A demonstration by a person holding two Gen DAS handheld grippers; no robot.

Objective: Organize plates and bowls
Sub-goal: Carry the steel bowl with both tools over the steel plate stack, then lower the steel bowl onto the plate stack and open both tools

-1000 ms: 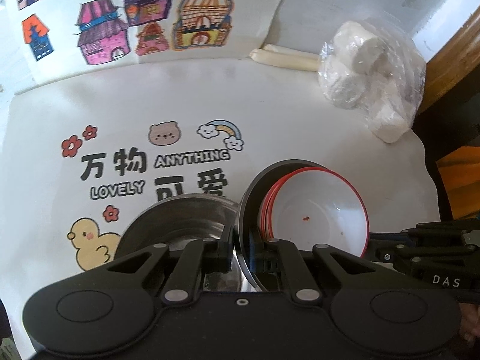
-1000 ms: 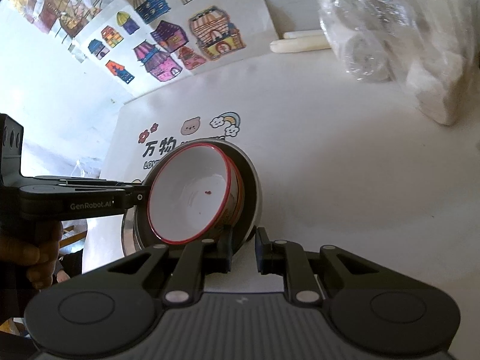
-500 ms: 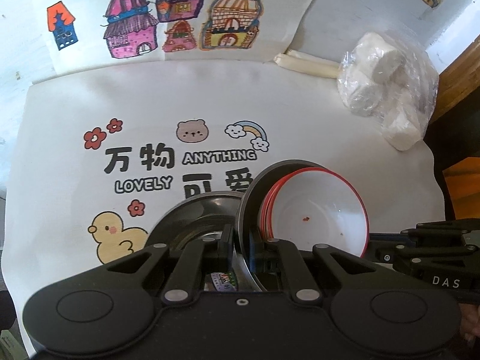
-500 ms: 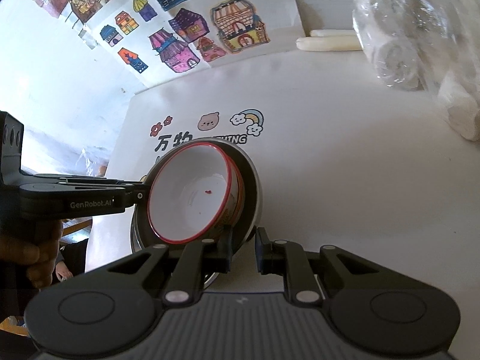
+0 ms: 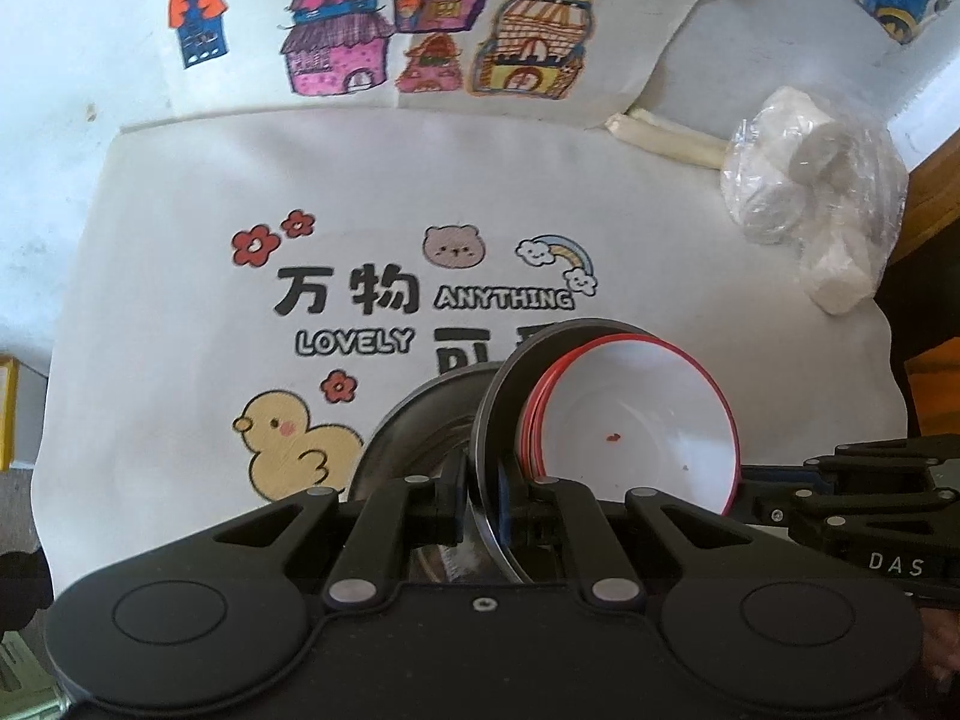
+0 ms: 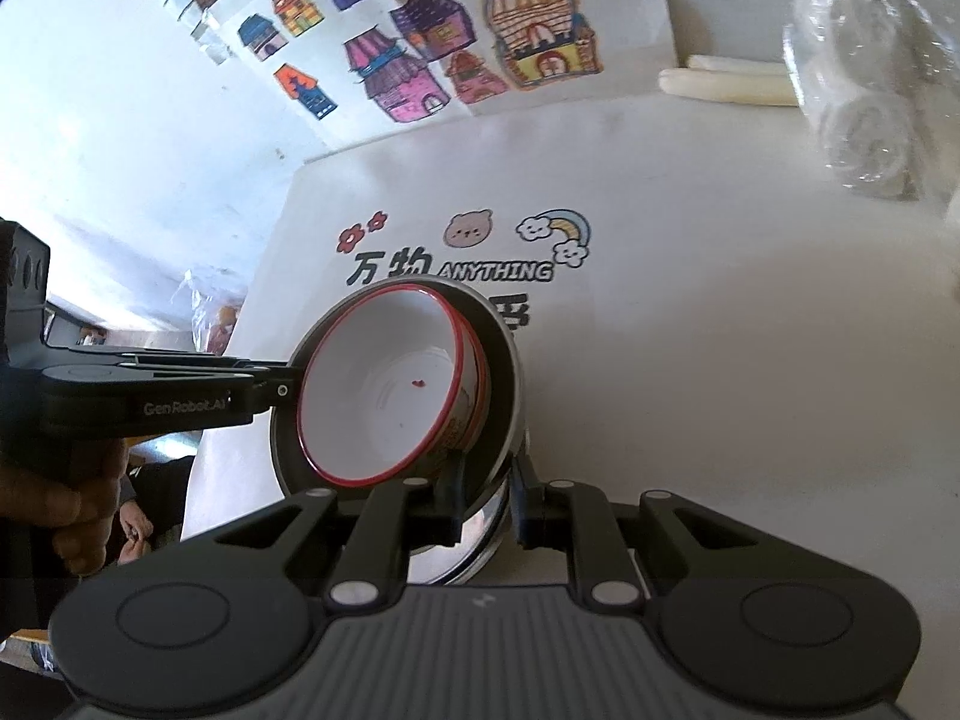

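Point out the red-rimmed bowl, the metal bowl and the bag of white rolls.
red-rimmed bowl (image 5: pixel 636 438): left wrist view, white inside.
metal bowl (image 6: pixel 507 354): right wrist view, outer rim.
bag of white rolls (image 5: pixel 810 180): left wrist view, plastic front.

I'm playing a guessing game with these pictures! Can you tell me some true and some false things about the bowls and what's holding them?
1. The white bowl has a red rim. True.
2. The white bowl sits inside a metal bowl. True.
3. Only one hand-held gripper holds the bowls. False: the left hand-held gripper and the right hand-held gripper each pinch the metal bowl's edge.
4. The duck picture is blue. False: it is yellow.
5. The white bowl is full of soup. False: only tiny specks.
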